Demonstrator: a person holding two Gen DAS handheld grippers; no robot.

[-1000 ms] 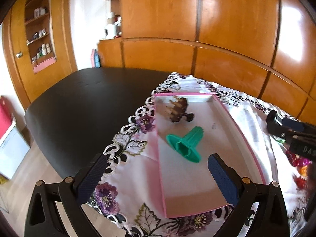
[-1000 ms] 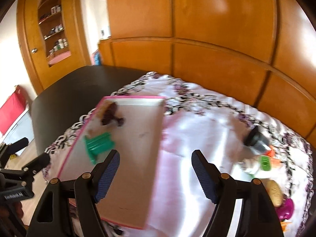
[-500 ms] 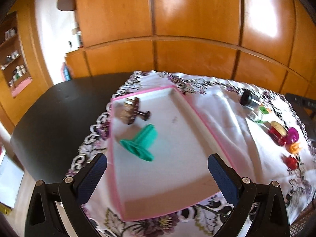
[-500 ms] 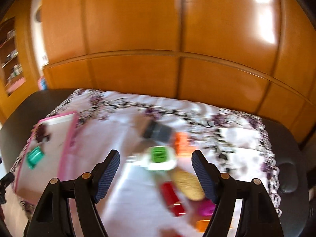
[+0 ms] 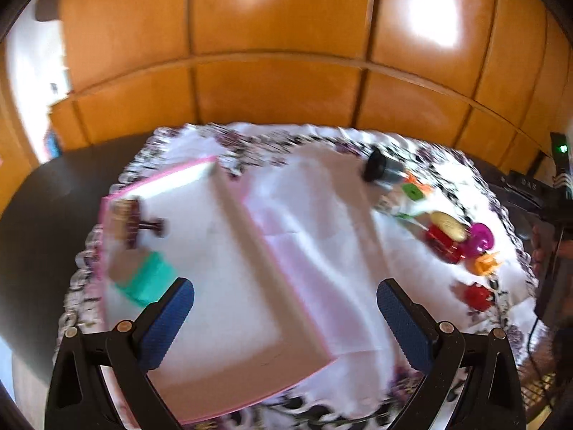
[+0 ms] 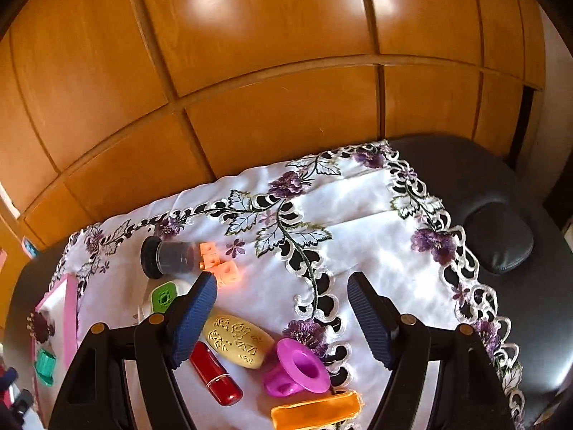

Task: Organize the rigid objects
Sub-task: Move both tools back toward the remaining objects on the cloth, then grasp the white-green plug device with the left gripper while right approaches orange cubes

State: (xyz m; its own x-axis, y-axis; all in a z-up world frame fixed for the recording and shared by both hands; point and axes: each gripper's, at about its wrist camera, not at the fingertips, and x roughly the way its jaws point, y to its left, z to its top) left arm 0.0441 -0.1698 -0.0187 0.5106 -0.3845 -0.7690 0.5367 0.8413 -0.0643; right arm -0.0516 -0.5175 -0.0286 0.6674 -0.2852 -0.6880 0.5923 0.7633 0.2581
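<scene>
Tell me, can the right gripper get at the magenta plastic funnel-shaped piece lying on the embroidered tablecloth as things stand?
Probably yes. The right gripper is open and empty, and the magenta plastic funnel-shaped piece lies uncovered just below its fingers, though the yellow patterned oval sits close beside it.

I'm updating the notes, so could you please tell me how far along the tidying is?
Done: a green piece and a brown hair clip lie in the pink-rimmed tray. In hand: nothing; both grippers' jaws are open and empty. Left on the cloth: a red tube, a yellow oval, a magenta piece and others.
</scene>
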